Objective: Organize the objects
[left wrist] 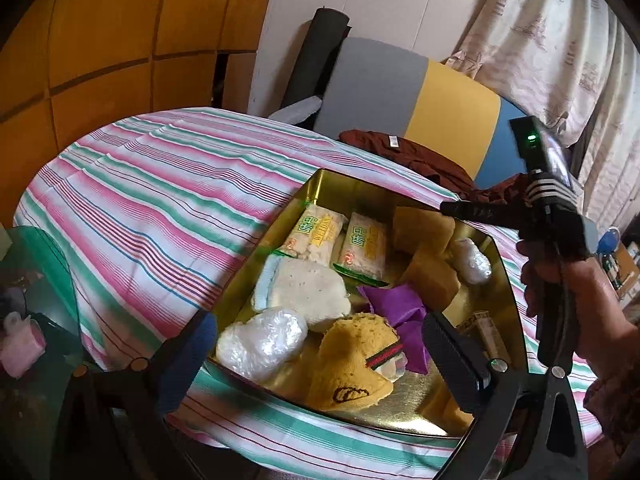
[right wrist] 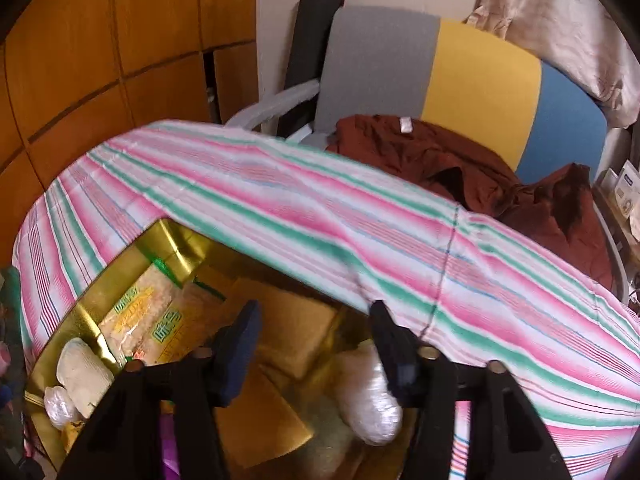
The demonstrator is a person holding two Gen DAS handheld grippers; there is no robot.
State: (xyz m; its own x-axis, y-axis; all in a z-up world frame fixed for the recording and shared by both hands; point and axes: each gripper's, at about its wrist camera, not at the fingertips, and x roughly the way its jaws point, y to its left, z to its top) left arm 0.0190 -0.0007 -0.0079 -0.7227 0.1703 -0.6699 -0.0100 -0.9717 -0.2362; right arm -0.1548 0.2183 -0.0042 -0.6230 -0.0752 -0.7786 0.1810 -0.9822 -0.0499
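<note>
A gold tin tray on the striped tablecloth holds two snack packets, a white sponge, a plastic-wrapped bundle, a yellow knit sock, purple cloth and tan blocks. My left gripper is open, its fingers on either side of the bundle and sock. My right gripper is open and empty above the tray's tan blocks, with another wrapped bundle under its right finger. The right gripper's tip also shows in the left wrist view.
The round table wears a pink, green and white striped cloth. A chair with a brown garment stands behind it. Wooden panels lie at the left, a curtain at the right.
</note>
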